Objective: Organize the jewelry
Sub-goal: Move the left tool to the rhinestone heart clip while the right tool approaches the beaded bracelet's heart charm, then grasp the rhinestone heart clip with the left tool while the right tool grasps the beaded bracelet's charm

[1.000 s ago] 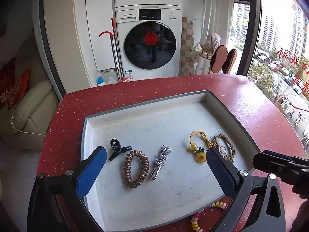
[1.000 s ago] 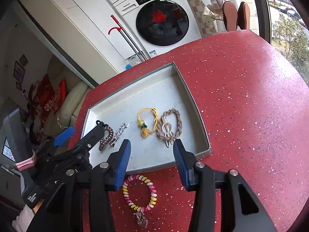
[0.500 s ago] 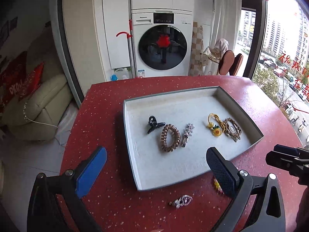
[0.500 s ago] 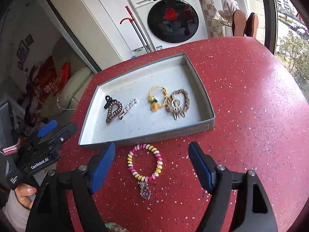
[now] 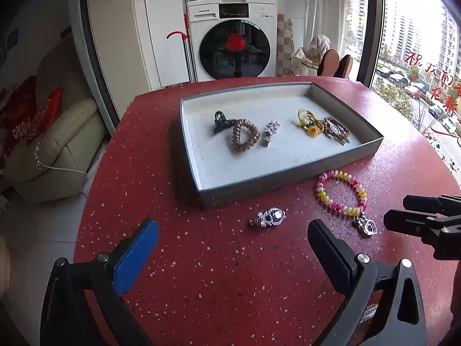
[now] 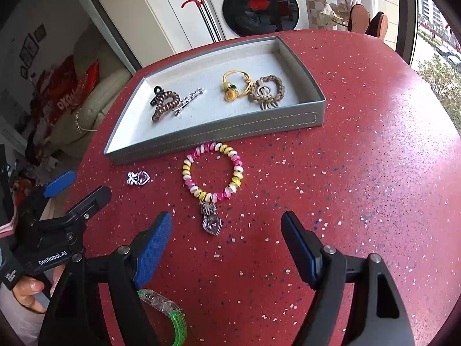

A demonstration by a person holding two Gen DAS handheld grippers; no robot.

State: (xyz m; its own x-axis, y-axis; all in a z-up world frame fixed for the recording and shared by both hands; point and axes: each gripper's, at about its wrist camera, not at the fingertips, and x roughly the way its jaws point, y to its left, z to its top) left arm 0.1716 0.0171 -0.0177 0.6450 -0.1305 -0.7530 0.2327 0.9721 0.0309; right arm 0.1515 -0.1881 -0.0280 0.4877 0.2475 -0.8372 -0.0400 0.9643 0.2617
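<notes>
Since the bead bracelet looks light, bendy and slippery, pinch across its bead ring at twelve o'clock from the wide, empty right claw.

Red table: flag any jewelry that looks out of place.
Three pieces lie on the red table outside the grey tray: a pink-and-yellow beaded bracelet with a heart charm, a small silver heart brooch, and a green bangle at the near edge. The other pieces already sit inside the tray.
</notes>
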